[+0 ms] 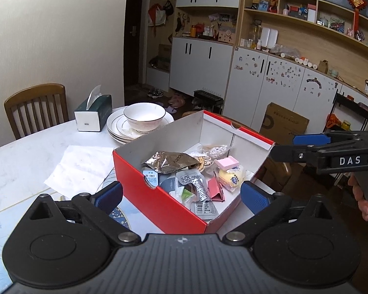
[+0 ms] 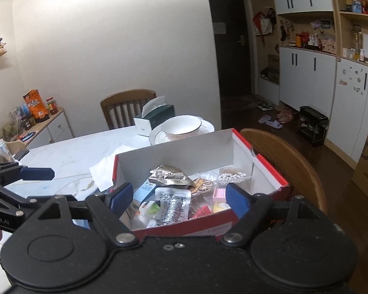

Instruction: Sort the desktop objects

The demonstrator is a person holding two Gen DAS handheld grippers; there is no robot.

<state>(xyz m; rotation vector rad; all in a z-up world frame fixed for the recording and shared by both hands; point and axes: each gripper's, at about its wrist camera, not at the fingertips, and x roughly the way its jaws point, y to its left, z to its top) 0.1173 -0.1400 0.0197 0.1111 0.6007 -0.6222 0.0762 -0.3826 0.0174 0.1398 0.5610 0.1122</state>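
An open red shoebox [image 1: 159,208] [image 2: 184,152] stands on the white table. It holds small items: a silver foil packet [image 1: 170,160] [image 2: 170,175], a printed white sachet [image 1: 196,186] [image 2: 173,204], a bag of white beads [image 1: 217,150] [image 2: 230,177], a pink box [image 1: 227,163] and a yellow piece [image 1: 230,177]. My left gripper [image 1: 181,196] is open and straddles the box's near corner without touching it. My right gripper [image 2: 179,199] is open just before the box's near wall, holding nothing. It also shows at the right edge of the left wrist view, beside the box.
A tissue box [image 1: 93,116] and a bowl [image 1: 144,117] on stacked plates stand behind the shoebox. A white paper sheet [image 1: 81,166] lies to its left. Wooden chairs [image 1: 36,107] [image 2: 289,161] flank the table. Cabinets and a cardboard carton [image 1: 284,122] stand across the floor.
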